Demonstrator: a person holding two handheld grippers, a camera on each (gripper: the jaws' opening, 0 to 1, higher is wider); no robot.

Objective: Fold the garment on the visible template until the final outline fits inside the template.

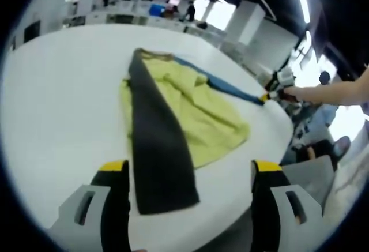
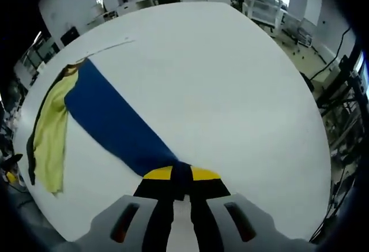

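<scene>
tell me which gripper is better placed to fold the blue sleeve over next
Right: the right gripper is already shut on the long blue fabric sleeve. The left gripper hovers open, holding nothing.

Left hand-held gripper point(image 1: 189, 191), jaws apart, hovers over yellow garment point(image 1: 199, 111) on white table point(image 1: 63, 102).

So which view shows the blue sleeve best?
The right gripper view: the blue sleeve runs full length into the shut right gripper. The left gripper view shows it as a thin strip behind the yellow body.

Yellow garment point(image 1: 196, 113), dark grey panel point(image 1: 155, 148), blue sleeve point(image 2: 115, 122), white table point(image 2: 230, 90)
</scene>
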